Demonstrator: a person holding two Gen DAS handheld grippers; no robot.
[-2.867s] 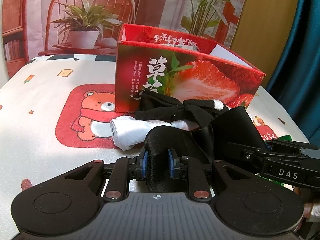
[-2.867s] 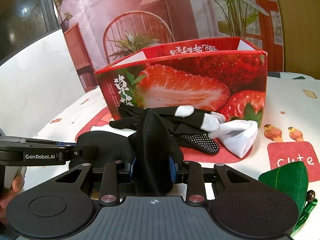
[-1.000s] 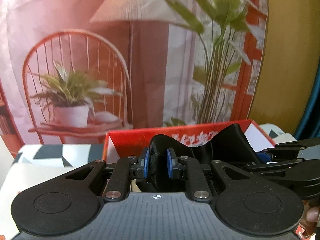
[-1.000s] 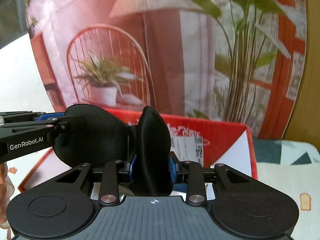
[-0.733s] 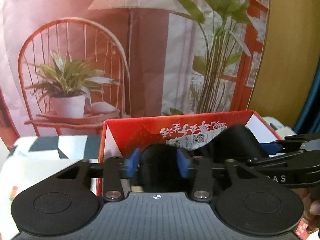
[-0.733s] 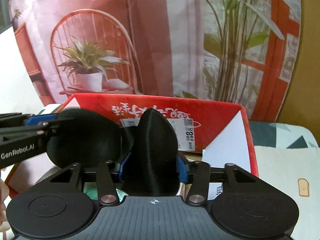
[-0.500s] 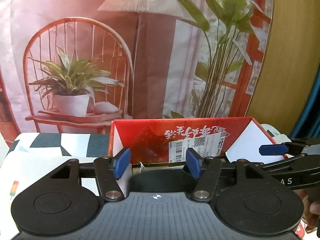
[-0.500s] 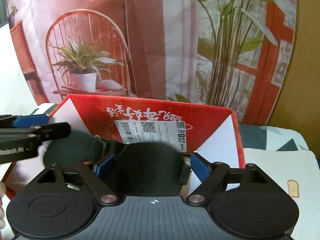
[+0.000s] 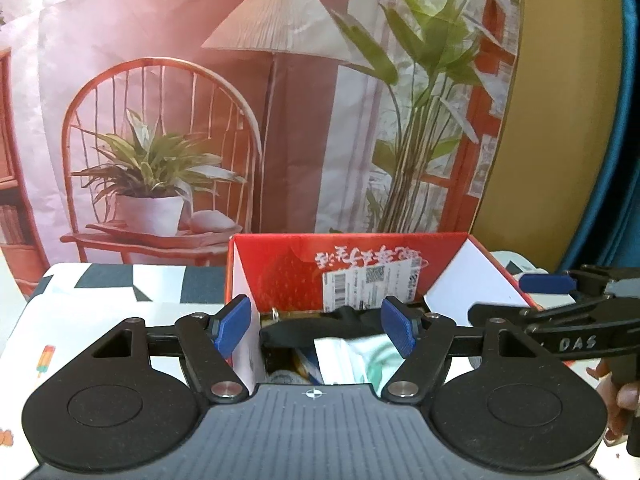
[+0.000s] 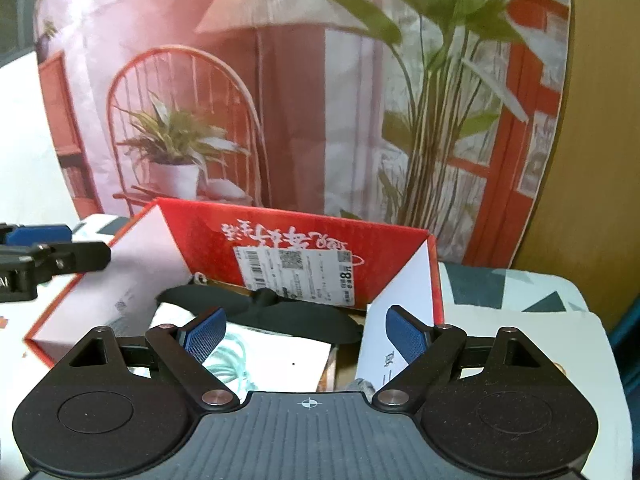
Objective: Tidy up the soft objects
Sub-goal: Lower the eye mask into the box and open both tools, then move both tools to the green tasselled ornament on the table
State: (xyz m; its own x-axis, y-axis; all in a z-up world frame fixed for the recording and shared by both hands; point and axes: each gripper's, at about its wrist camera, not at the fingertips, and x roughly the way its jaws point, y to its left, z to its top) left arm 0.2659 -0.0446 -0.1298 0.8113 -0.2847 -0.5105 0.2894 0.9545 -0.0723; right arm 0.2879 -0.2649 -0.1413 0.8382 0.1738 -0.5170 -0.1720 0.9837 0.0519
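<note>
A red strawberry box (image 9: 288, 276) stands open in front of both grippers. A black eye mask (image 10: 296, 316) lies loose inside it, on top of a white packet with a teal print (image 10: 260, 354). My left gripper (image 9: 316, 330) hangs over the box's near edge with its jaws opening, and its blue pads grip nothing. In the left wrist view the mask (image 9: 304, 326) shows low between them, down in the box. My right gripper (image 10: 306, 336) is beside it, jaws also opening and empty. Each gripper shows in the other's view, the right gripper (image 9: 560, 312) and the left gripper (image 10: 44, 256).
The box (image 10: 200, 236) sits on a tablecloth (image 9: 100, 304) printed with small pictures. A backdrop poster (image 9: 280, 120) with a chair, lamp and plants hangs right behind it. A blue curtain (image 9: 624, 160) hangs at the right. A person's hand (image 9: 624, 392) holds the right gripper's handle.
Both grippers opened and let go of the black eye mask, which dropped into the box. Both hands have since drawn back a little from the box.
</note>
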